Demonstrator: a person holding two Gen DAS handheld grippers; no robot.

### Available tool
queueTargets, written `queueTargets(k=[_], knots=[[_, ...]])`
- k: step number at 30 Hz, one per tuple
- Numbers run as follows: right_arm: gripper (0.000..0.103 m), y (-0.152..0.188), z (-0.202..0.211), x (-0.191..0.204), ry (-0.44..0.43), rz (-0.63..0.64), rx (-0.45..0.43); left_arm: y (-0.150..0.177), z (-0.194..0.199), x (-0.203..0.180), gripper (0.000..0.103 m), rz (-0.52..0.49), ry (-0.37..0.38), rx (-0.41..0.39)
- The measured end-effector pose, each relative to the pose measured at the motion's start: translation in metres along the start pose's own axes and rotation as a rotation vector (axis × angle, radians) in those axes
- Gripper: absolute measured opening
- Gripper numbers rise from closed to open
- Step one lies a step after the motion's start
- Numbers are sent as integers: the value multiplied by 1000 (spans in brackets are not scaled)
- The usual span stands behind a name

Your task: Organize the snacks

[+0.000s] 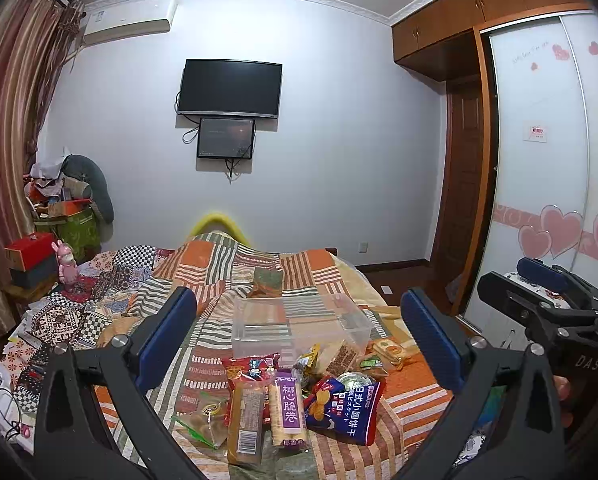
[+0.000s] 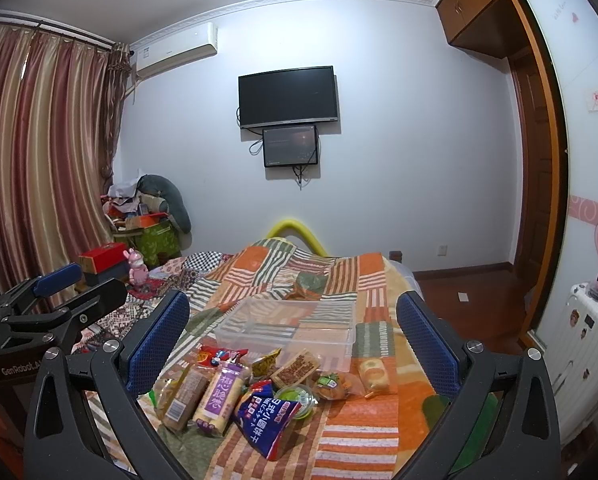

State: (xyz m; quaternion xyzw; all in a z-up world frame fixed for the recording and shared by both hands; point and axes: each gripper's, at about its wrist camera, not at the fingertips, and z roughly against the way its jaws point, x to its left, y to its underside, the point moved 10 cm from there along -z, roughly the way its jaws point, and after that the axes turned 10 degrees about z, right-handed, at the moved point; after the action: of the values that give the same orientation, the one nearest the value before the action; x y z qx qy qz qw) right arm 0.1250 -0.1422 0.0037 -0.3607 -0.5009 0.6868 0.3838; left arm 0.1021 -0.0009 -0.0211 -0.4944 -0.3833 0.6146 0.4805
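A pile of snacks lies on the patchwork bed: a purple-labelled roll pack point(image 1: 289, 410) point(image 2: 219, 398), a blue biscuit bag point(image 1: 345, 408) point(image 2: 269, 416), a tan bar pack point(image 1: 246, 420) point(image 2: 183, 398), a red bag point(image 1: 251, 364) and small wrapped cakes point(image 2: 373, 374). An empty clear plastic bin point(image 1: 299, 326) point(image 2: 287, 328) stands just behind them. My left gripper point(image 1: 299, 340) is open and empty above the pile. My right gripper point(image 2: 295, 344) is open and empty too, to the left one's right point(image 1: 539, 280).
The bed point(image 1: 339, 280) carries a striped orange quilt. Boxes and a pink toy point(image 1: 65, 264) sit at its left. A white suitcase point(image 2: 587, 344) stands by the wardrobe on the right. A TV hangs on the far wall.
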Motion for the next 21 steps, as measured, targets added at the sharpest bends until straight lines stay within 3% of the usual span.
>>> queueTargets(k=[17,21], knots=[[103,5,-4,-1,-11,-18,8,2,-3,-2,103,2,11,9],[103,9,-8,-1,-26,-28,19,3,-3,1,95,-4,5,11]])
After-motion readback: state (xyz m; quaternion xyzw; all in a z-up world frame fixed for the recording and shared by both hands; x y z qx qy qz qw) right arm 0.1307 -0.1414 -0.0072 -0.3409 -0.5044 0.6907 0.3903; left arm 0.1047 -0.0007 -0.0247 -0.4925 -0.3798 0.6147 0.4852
